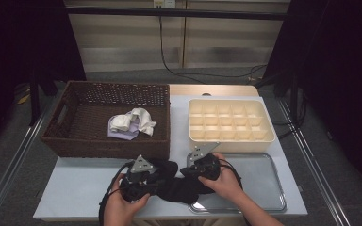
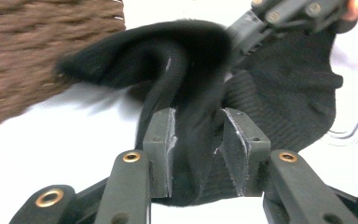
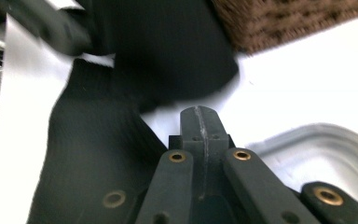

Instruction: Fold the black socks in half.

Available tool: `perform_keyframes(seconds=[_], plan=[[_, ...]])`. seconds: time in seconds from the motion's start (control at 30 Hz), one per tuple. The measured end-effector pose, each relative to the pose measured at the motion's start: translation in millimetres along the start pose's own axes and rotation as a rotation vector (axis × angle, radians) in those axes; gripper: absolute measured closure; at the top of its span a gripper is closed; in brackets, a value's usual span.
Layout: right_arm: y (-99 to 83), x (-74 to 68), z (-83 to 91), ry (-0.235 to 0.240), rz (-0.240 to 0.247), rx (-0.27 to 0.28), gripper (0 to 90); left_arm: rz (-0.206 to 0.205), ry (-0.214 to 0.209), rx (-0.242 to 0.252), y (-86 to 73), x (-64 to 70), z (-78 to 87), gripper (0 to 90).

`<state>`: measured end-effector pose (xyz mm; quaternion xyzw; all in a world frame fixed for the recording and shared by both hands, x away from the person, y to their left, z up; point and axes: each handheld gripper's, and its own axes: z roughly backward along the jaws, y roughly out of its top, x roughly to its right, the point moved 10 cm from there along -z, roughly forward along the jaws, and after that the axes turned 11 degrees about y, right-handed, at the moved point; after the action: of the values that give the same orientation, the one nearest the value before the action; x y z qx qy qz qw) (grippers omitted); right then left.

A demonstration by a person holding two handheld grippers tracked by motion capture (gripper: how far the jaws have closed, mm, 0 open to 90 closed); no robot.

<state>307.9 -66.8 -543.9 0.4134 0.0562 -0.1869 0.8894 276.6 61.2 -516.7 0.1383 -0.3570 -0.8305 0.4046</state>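
At the near edge of the white table [image 1: 85, 183], a black sock [image 1: 181, 186] lies stretched between the two hands, partly over the left rim of the metal tray [image 1: 264, 188]. The left hand-held gripper [image 1: 139, 176] pinches a fold of the sock between its jaws; in the left gripper view the dark knit [image 2: 196, 140] fills the gap between the pads. The right hand-held gripper [image 1: 202, 165] sits just beside the sock's other end, and in the right gripper view its jaws are pressed together with no cloth visible between them. Behind the hands stands a brown wicker basket [image 1: 66, 127] holding white and lilac cloths [image 1: 129, 123], and to its right a cream compartment box [image 1: 231, 122].
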Motion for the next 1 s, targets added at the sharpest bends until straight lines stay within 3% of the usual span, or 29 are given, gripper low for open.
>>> perform_keyframes(seconds=[0.07, 0.1, 0.2, 0.33, 0.4, 0.47, 0.5, 0.57, 0.77, 0.9, 1.0], plan=[[-4.4, 2.6, 2.5, -0.006, -0.012, -0.004, 90.0, 0.017, 0.016, 0.008, 1.2, -5.6, 2.8, 62.8], [-5.2, 3.7, 3.1, -0.005, -0.012, 0.003, 90.0, 0.045, 0.029, 0.023, 3.4, -11.0, 5.4, 61.9], [-4.5, 3.3, 4.5, -0.006, -0.01, 0.008, 90.0, 0.055, 0.06, 0.027, 3.6, -18.2, 3.5, 61.6], [-1.5, 2.1, 7.1, -0.007, -0.001, 0.02, 90.0, 0.099, 0.071, 0.027, 3.5, -25.9, -0.2, 59.4], [-0.8, 2.1, 9.6, -0.01, 0.0, 0.026, 90.0, 0.098, 0.08, 0.033, 5.0, -27.5, -4.1, 60.3], [-1.0, 2.7, 11.8, -0.012, -0.004, 0.031, 90.0, 0.043, 0.081, 0.036, 7.1, -24.6, -6.6, 72.1], [-1.4, 3.4, 12.9, -0.015, -0.007, 0.032, 90.0, 0.023, 0.055, 0.027, 7.5, -19.1, -8.3, 77.3], [-1.3, 4.4, 15.9, -0.021, -0.017, 0.047, 90.0, -0.024, 0.04, 0.023, 8.4, -9.2, -11.6, 81.5], [-1.6, 3.9, 25.7, -0.042, -0.024, 0.06, 88.8, -0.14, 0.008, 0.041, 14.7, 16.9, -18.6, 83.4], [-2.4, 4.9, 32.5, -0.06, -0.015, 0.062, 86.5, -0.184, -0.014, 0.062, 20.9, 31.0, -19.7, 83.8], [-5.1, 7.4, 36.8, -0.076, -0.03, 0.067, 82.9, -0.216, -0.042, 0.036, 16.1, 42.7, -27.6, 83.8]])
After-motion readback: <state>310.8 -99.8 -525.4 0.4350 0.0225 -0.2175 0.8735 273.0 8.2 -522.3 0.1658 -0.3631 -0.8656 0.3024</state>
